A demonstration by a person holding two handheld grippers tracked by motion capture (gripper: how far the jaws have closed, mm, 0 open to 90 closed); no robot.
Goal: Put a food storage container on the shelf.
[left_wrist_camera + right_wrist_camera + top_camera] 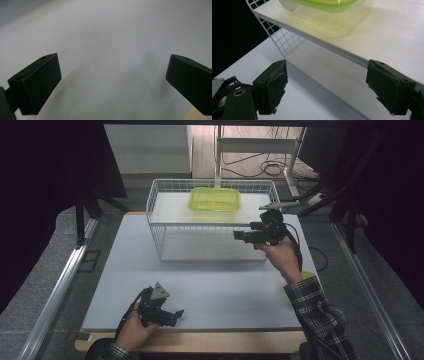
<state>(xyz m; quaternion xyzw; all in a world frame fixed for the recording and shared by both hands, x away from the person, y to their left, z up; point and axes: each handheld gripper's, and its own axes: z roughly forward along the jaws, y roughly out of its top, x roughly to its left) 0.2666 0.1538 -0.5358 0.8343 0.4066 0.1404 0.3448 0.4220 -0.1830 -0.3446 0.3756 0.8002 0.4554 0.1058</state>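
1. the right gripper is held up off the table in front of the wire rack, jaws spread wide with nothing between them; in the right gripper view the pads frame bare shelf edge.
2. from that gripper, the green-lidded container lies at about 11 o'clock, sitting flat on the upper shelf of the wire rack, toward the back and near the middle.
3. in the right gripper view the container shows at 12 o'clock, above the jaw line and well apart from the pads.
4. the left gripper rests low on the white table at about 7 o'clock from the rack, jaws wide and empty, over bare tabletop.
5. judged step: the approach of the right gripper toward the container, no grasp yet.
6. the next move likely calls for lifting the jaws above the shelf edge and the rack's front rim, reaching in toward 11 o'clock, and lining the wide jaws across the container's sides before closing.
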